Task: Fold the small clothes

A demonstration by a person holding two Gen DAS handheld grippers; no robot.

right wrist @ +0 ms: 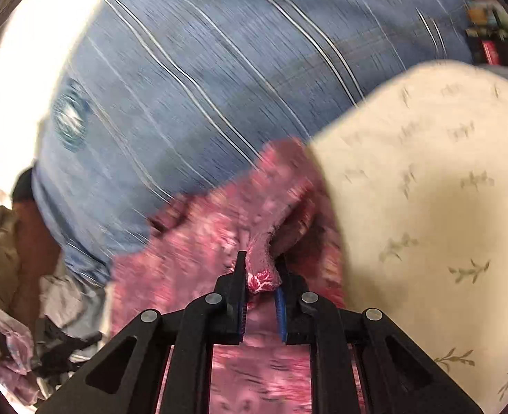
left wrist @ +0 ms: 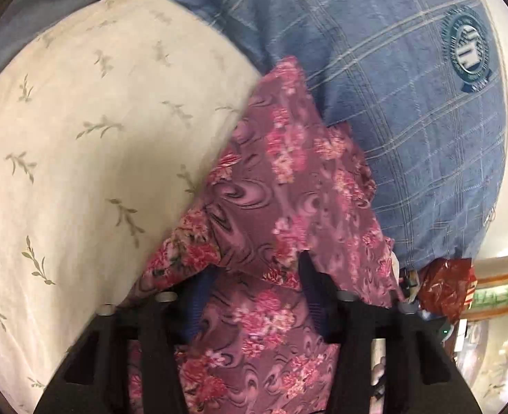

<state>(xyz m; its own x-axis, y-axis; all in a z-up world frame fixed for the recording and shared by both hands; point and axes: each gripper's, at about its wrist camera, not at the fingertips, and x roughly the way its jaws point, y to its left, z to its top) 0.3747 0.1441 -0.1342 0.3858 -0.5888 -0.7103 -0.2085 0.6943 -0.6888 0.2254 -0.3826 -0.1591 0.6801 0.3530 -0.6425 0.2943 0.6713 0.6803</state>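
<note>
A small maroon garment with pink flowers (left wrist: 288,179) lies where a cream leaf-print cloth meets a blue checked one. In the left wrist view it drapes over my left gripper (left wrist: 257,265). It fills the gap between the jaws from pad to pad and hides the left fingertip. In the blurred right wrist view the same garment (right wrist: 212,227) spreads under my right gripper (right wrist: 261,258). That gripper is shut narrowly on a pinched fold of the garment, which sticks up between the blue pads.
A cream cloth with green sprigs (left wrist: 81,158) lies on one side. A blue checked blanket with a round emblem (left wrist: 391,96) lies behind. A red foil packet (left wrist: 450,283) sits at the blanket's edge. Rumpled clothes (right wrist: 57,303) are heaped at the lower left of the right wrist view.
</note>
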